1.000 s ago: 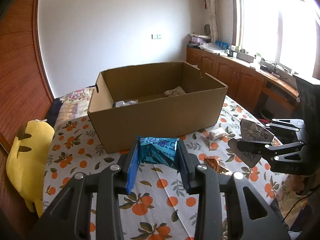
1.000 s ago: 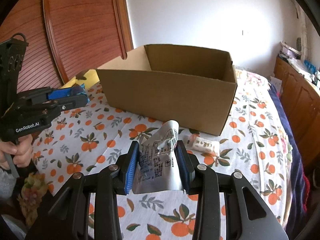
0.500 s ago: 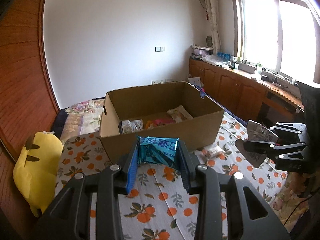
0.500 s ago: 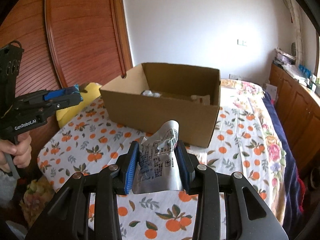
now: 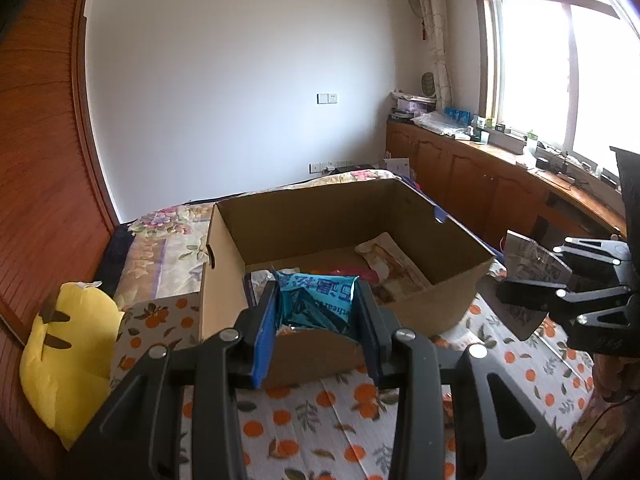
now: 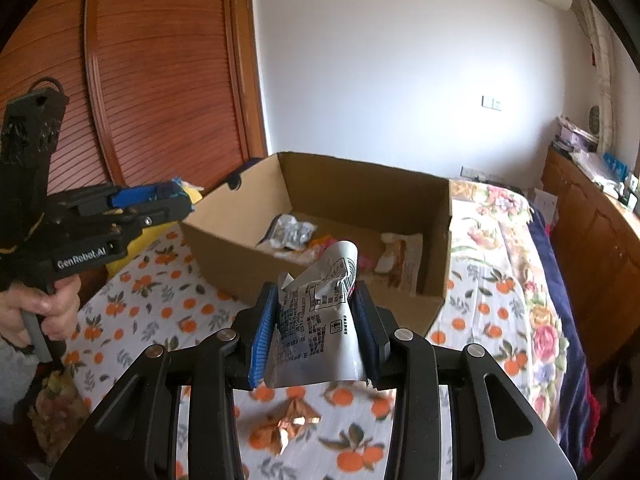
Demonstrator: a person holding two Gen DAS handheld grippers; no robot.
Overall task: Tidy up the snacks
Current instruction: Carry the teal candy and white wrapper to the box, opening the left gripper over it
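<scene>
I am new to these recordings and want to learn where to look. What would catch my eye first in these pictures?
First, the open cardboard box on the orange-patterned bedspread, with several snack packets already inside. Next, the two loaded tongs in front of it: the left tongs clamp a teal snack packet, the right tongs a silver-white packet. A yellow plush toy lies at the bed's left edge.

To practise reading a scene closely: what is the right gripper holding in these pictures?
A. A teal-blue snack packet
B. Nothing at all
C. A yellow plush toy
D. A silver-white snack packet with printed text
D: in the right wrist view the right gripper has its pads pressed on a silver-white snack packet with black print; the teal-blue packet is in the left gripper.
</scene>
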